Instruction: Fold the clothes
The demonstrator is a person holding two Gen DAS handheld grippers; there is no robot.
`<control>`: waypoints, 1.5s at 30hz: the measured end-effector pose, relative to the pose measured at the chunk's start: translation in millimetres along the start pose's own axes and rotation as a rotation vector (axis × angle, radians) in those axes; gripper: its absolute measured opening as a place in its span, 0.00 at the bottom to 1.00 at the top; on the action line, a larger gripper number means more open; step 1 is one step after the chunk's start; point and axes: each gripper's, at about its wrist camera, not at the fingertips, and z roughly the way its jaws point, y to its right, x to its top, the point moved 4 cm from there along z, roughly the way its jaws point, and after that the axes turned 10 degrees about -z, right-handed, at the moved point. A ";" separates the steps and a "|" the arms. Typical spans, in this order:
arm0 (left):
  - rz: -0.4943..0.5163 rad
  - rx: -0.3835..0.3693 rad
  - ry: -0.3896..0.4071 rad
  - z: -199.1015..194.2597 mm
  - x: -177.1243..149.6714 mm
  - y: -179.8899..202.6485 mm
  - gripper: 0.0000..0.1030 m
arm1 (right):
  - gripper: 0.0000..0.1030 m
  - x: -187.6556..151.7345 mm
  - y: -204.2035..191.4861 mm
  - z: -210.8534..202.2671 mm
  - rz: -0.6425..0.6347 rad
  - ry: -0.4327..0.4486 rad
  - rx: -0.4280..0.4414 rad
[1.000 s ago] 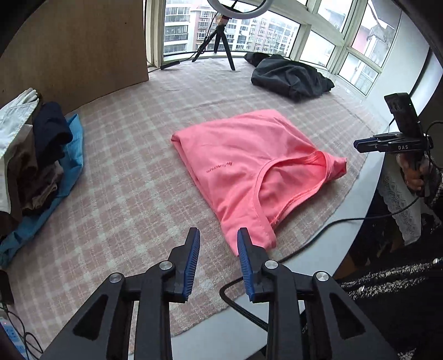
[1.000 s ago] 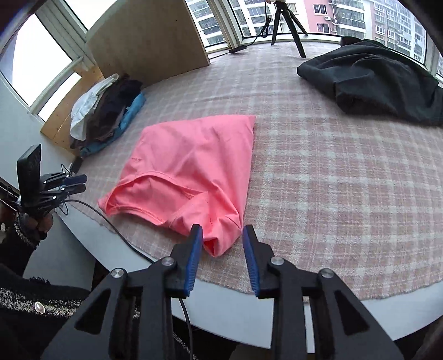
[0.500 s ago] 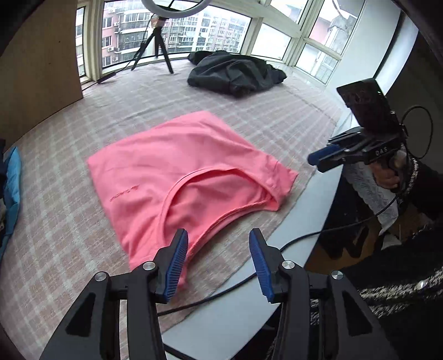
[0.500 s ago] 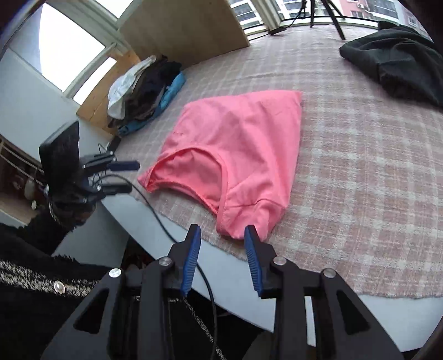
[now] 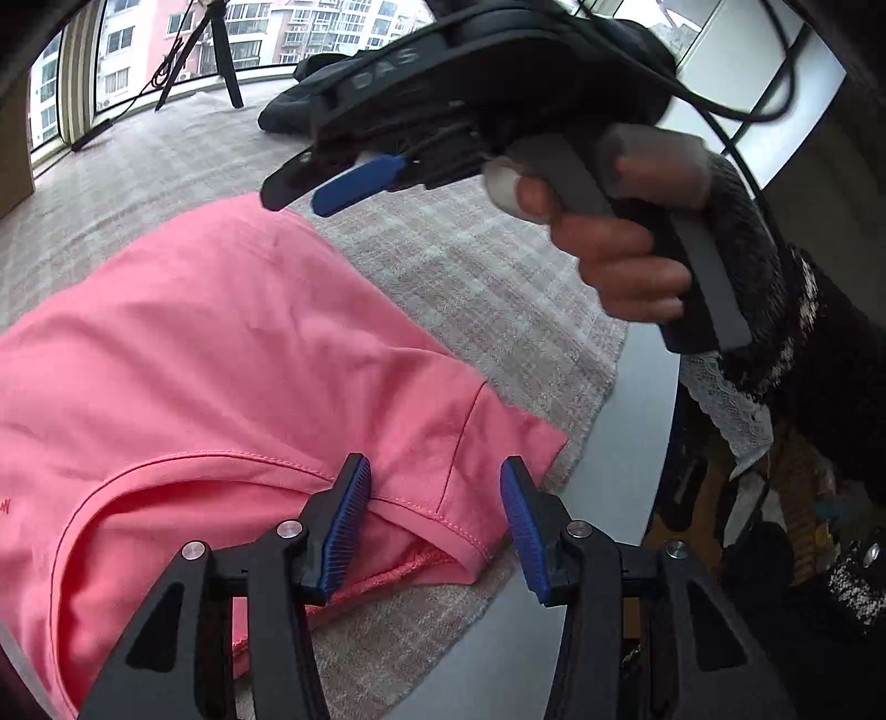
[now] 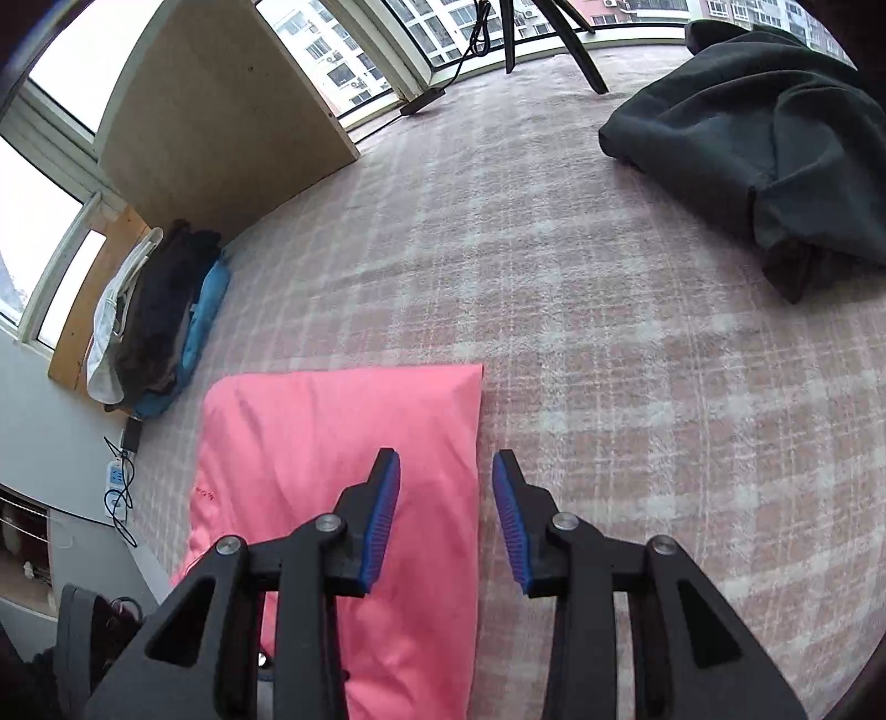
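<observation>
Daylight from tall bay windows (image 6: 310,39) falls on a pink-and-cream checked cloth (image 6: 581,343) spread over a pale grey table (image 5: 620,459); over it, the left gripper (image 5: 434,526) stands with its blue ribbed fingertips (image 5: 346,526) spread wide, nothing between them, poised just above the near corner of a salmon-pink folded jersey top (image 5: 221,360) where the stitched neckline curves toward the shoulder seam; whether the left pad touches the fabric cannot be told; that corner lies close to the cloth's edge, near the bare table rim; the right gripper (image 6: 446,515) also has its blue pads (image 6: 382,515) parted and empty, set over the right-hand edge of the same top, one pad above pink fabric and the other above checked cloth; from the left wrist view, the right gripper appears from the side, up above the top's far edge, gripped by a hand (image 5: 609,232) with taped fingers, emerging from a dark speckled knit sleeve (image 5: 775,288); the top lies flat, folded into a rough rectangle, its far corner sharp in the right wrist view; farther out, a crumpled dark charcoal garment (image 6: 764,144) sits well apart at the far right; a stack of folded clothes in white, dark brown and blue (image 6: 155,321) rests at the left against a tan wooden board (image 6: 216,116); black tripod legs (image 6: 554,39) stand by the window; a white power strip with tangled black cable (image 6: 119,487) hangs off the table's left side.
</observation>
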 end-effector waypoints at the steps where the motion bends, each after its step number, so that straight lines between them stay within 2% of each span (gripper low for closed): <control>1: -0.003 -0.004 -0.009 1.3 -2.1 1.3 0.44 | 0.32 7.7 0.9 10.3 -0.029 -0.022 -0.046; 3: -0.022 -0.019 0.018 -31.3 -14.7 5.5 0.44 | 0.32 15.8 -1.6 11.7 -0.089 -0.026 -0.125; 4: -0.032 -0.020 0.036 -48.4 -20.9 6.5 0.44 | 0.32 17.7 -3.9 3.6 -0.094 0.003 -0.111; 7: -0.101 0.142 0.161 -103.4 -36.6 -30.5 0.49 | 0.32 15.1 -24.0 -21.2 -0.126 0.072 -0.029; 8: -0.144 0.194 0.177 -111.6 -42.1 -49.0 0.49 | 0.32 12.1 -37.3 -23.7 -0.157 0.072 0.014; 10: -0.228 0.293 0.208 -127.6 -53.0 -85.3 0.49 | 0.33 3.9 -65.4 -18.4 -0.230 0.053 0.049; 13: -0.301 0.286 0.234 -124.5 -58.5 -113.8 0.49 | 0.34 -10.5 -99.2 0.0 -0.338 -0.003 0.069; 15: -0.316 0.209 0.133 -101.2 -63.9 -117.4 0.48 | 0.34 -21.9 -99.1 20.5 -0.355 -0.099 0.053; 18: -0.210 0.206 -0.012 -84.1 -90.2 -95.5 0.48 | 0.34 -31.3 -81.8 11.5 -0.326 -0.134 0.075; 20: -0.187 0.244 -0.016 -97.2 -100.5 -92.0 0.48 | 0.34 -30.8 -66.4 -6.9 -0.275 -0.117 0.091; 21: -0.181 0.261 -0.013 -104.3 -104.3 -91.5 0.48 | 0.35 -28.7 -58.1 -16.6 -0.246 -0.092 0.097; 24: -0.299 0.250 0.088 -135.0 -89.5 -115.2 0.49 | 0.42 -20.0 -32.9 -31.0 -0.155 -0.014 0.117; 27: -0.392 0.281 0.208 -149.6 -53.0 -150.7 0.52 | 0.47 -8.8 -8.7 -30.2 -0.049 0.054 0.146; 29: -0.407 0.305 0.243 -145.0 -26.5 -168.0 0.58 | 0.53 -5.0 -5.2 -14.1 -0.024 0.035 0.152; 31: -0.434 0.317 0.238 -132.5 -9.1 -184.6 0.61 | 0.53 -6.4 -3.0 -1.6 -0.013 0.017 0.151; 33: -0.472 0.292 0.199 -116.9 -0.9 -199.3 0.61 | 0.53 -14.5 -3.5 3.8 -0.012 0.002 0.161; 40: -0.534 0.265 0.166 -92.1 -16.7 -195.7 0.61 | 0.53 -45.4 -7.8 -5.3 -0.016 0.023 0.182; 45: -0.548 0.282 0.169 -88.7 -16.3 -194.4 0.60 | 0.58 -45.2 -11.6 -3.6 -0.025 0.065 0.153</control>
